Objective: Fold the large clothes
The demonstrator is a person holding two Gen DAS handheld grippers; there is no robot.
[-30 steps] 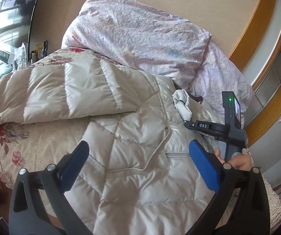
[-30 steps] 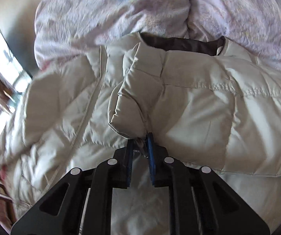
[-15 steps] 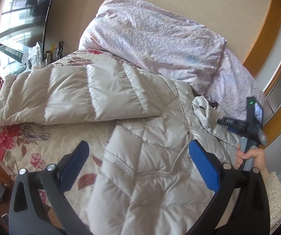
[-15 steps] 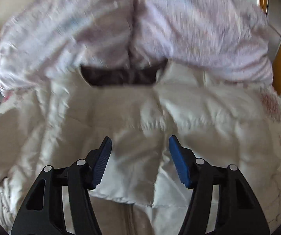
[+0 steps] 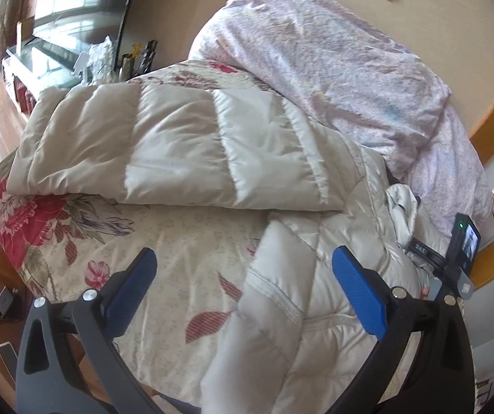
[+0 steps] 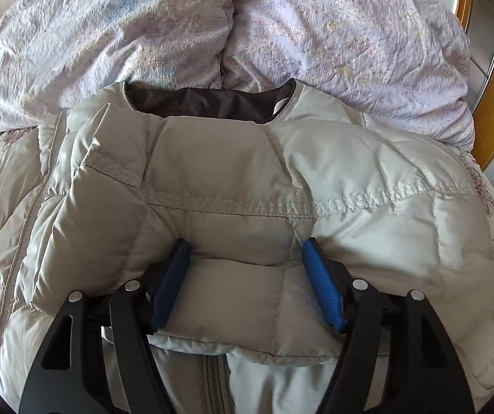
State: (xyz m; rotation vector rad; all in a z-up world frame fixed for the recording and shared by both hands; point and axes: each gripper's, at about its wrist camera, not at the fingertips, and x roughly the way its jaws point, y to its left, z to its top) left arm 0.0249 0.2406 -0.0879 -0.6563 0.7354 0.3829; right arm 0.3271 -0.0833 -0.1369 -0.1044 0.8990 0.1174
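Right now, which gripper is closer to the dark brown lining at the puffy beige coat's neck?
Right. The right gripper sits on the folded sleeve just below the lining. The left gripper hovers down by the coat's side edge.

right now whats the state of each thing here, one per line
puffer jacket: on the bed, one sleeve folded across the chest, zipper shut where it shows
other sleeve: spread out flat over the floral bedspread
pillows: piled at the head, above the collar
left tongs: open, holding nothing
right tongs: opening, pads either side of the folded sleeve's cuff
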